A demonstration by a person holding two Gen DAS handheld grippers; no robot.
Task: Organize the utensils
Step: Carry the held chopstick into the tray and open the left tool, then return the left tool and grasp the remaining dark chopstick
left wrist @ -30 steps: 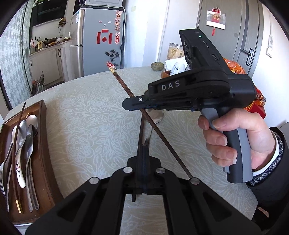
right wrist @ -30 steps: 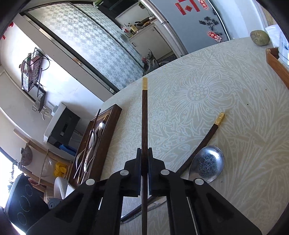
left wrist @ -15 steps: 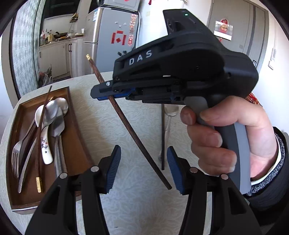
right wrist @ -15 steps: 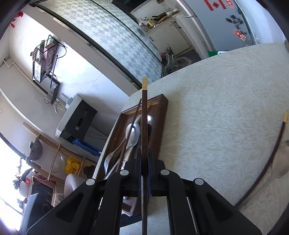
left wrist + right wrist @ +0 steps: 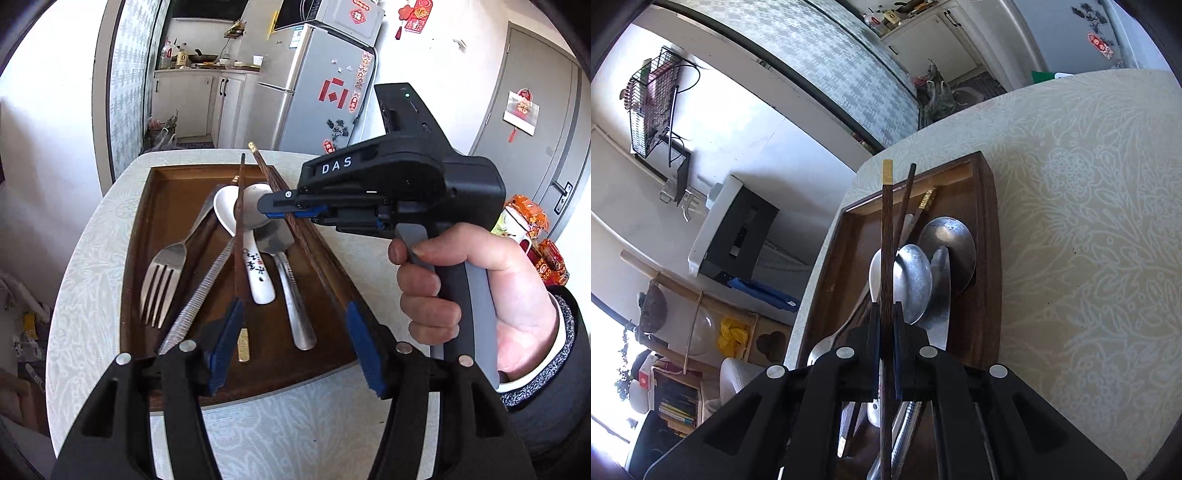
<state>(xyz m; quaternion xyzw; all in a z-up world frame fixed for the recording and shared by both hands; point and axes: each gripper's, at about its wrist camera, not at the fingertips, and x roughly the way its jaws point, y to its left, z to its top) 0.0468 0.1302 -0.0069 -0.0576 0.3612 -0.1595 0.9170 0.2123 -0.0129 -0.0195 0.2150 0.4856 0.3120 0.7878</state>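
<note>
The wooden tray (image 5: 140, 236) at the table's edge already holds spoons, a fork (image 5: 162, 273) and a chopstick (image 5: 238, 236), the right gripper (image 5: 886, 325) is clenched on another chopstick (image 5: 886, 236) above it, waiting to be dropped in, and the left gripper (image 5: 291, 343) is opening with nothing pinched.

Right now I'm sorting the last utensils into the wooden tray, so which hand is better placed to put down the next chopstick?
The right. The right gripper is shut on the chopstick directly above the tray. The left gripper has its jaws opening, nothing between them.
</note>
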